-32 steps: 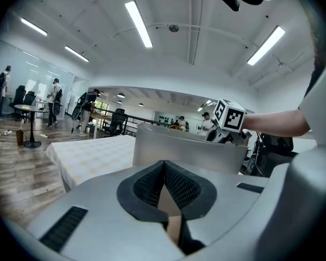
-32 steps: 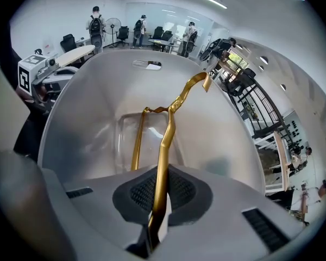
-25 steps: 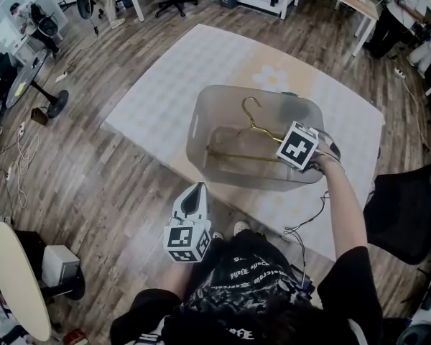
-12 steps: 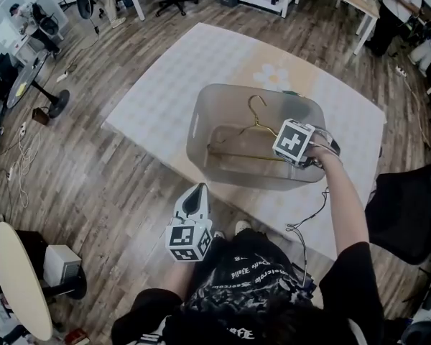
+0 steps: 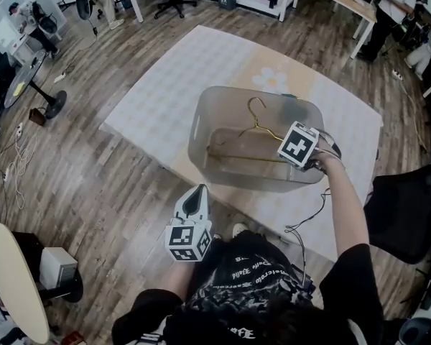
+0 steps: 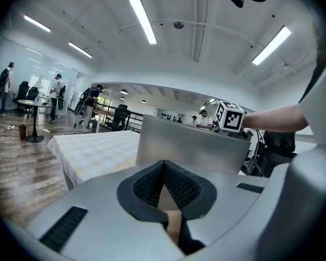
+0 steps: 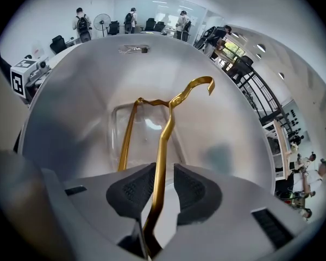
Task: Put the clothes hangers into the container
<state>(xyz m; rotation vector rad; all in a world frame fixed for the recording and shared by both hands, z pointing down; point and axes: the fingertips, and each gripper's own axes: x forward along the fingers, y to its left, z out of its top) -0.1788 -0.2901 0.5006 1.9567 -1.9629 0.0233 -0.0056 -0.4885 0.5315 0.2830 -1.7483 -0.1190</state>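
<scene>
Hanger (image 7: 164,140) freed over the container (image 5: 201,131)

Snagging looks the likeliest trouble. The gold hanger's arm runs up between the pads of the right gripper (image 7: 162,174), whose jaws have just been opening and now stand apart without pinching it. A crooked lift could catch the wire and drag it back out. Its hook and far end lie down inside the grey container. The left gripper (image 6: 164,170) hangs closed and empty, short of the container.
</scene>
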